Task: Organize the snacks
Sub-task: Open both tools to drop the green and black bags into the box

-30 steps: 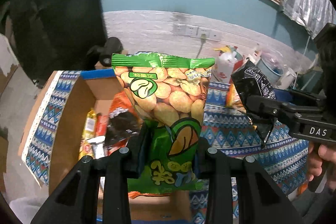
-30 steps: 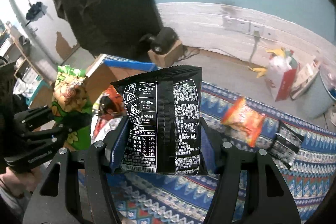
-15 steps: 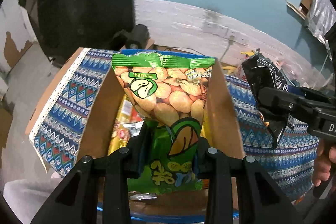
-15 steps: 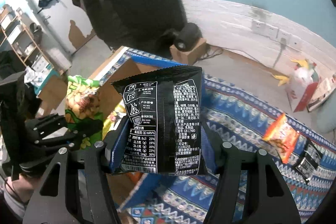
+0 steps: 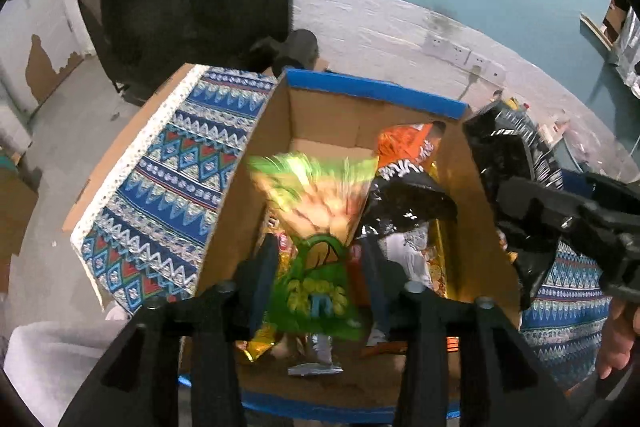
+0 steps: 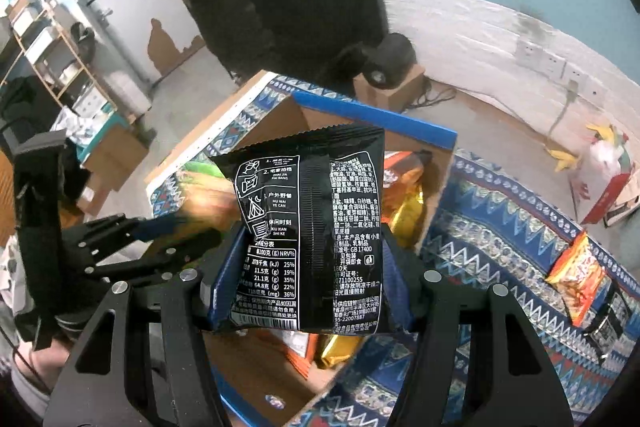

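Hovering over the open cardboard box (image 5: 332,123) at the centre of the left wrist frame: left gripper (image 5: 320,291), jaws just having been opening, pads now standing clear of the green snack bag (image 5: 316,227). Dropping blurred between those parted fingers, tilted, top edge leaning toward upper left, lower edge near the bottom centre: that green bag, released, above the packets already lying inside. Lying in the box's right half: an orange packet (image 5: 404,143) and a black packet (image 5: 404,195). Covering the box's outer flap at left: patterned blue cloth (image 5: 172,179).

Filling the middle of the right wrist frame: black snack bag (image 6: 312,243), upright, printed back facing the camera, being clamped at its lower sides by the right gripper (image 6: 310,303). Showing behind it, the same box. Lying on the cloth at right edge: another orange packet (image 6: 576,279).
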`<state>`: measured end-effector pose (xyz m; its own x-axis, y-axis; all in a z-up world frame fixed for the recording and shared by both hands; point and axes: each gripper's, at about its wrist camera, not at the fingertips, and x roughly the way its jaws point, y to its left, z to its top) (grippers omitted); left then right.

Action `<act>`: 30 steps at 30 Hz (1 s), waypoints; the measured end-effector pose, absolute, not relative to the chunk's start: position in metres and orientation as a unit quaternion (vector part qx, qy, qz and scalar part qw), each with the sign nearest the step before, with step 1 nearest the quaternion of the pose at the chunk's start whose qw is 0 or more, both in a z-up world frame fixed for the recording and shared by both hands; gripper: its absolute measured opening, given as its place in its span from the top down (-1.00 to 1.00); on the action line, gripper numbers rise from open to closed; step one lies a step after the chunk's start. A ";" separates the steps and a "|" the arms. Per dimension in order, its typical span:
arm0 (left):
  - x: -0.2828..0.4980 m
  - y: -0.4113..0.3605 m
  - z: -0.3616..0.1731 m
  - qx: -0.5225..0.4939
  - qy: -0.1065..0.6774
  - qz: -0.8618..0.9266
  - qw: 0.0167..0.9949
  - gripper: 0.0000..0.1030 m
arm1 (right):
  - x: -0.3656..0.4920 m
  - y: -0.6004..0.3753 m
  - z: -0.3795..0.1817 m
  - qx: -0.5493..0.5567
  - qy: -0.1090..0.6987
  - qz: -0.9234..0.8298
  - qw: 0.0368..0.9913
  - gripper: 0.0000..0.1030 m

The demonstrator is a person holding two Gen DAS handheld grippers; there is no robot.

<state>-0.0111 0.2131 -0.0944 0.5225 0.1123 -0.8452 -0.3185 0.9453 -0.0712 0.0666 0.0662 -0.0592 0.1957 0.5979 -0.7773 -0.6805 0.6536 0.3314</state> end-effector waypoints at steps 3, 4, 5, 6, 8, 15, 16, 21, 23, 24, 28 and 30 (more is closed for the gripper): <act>-0.016 0.217 -0.085 -0.102 0.460 0.133 0.872 -0.18 | 0.066 0.071 -0.062 -0.046 0.484 0.418 0.768 -0.22; -0.017 0.219 -0.084 -0.102 0.458 0.135 0.873 -0.20 | 0.065 0.073 -0.063 -0.047 0.485 0.419 0.766 -0.22; -0.018 0.221 -0.083 -0.102 0.457 0.137 0.873 -0.20 | 0.064 0.076 -0.063 -0.048 0.486 0.421 0.764 -0.23; -0.020 0.224 -0.082 -0.103 0.457 0.141 0.872 -0.20 | 0.063 0.077 -0.064 -0.049 0.487 0.423 0.763 -0.22; -0.022 0.230 -0.081 -0.111 0.455 0.146 0.871 -0.20 | 0.061 0.081 -0.065 -0.050 0.489 0.426 0.760 -0.23; -0.025 0.244 -0.078 -0.138 0.451 0.158 0.868 -0.20 | 0.056 0.084 -0.068 -0.051 0.499 0.437 0.747 -0.36; -0.025 0.244 -0.078 -0.138 0.451 0.158 0.868 -0.20 | 0.056 0.082 -0.068 -0.049 0.498 0.436 0.748 -0.39; -0.021 0.232 -0.077 -0.132 0.451 0.146 0.871 -0.20 | 0.057 0.068 -0.062 -0.046 0.492 0.422 0.760 -0.40; -0.019 0.226 -0.077 -0.131 0.452 0.137 0.872 -0.20 | 0.059 0.060 -0.060 -0.044 0.491 0.416 0.764 -0.40; -0.017 0.222 -0.076 -0.130 0.453 0.131 0.872 -0.20 | 0.060 0.057 -0.059 -0.044 0.490 0.413 0.766 -0.40; -0.010 0.203 -0.076 -0.116 0.456 0.113 0.875 -0.23 | 0.062 0.040 -0.057 -0.051 0.486 0.400 0.776 -0.40; -0.007 0.191 -0.075 -0.108 0.459 0.104 0.876 -0.25 | 0.063 0.029 -0.056 -0.051 0.486 0.395 0.778 -0.40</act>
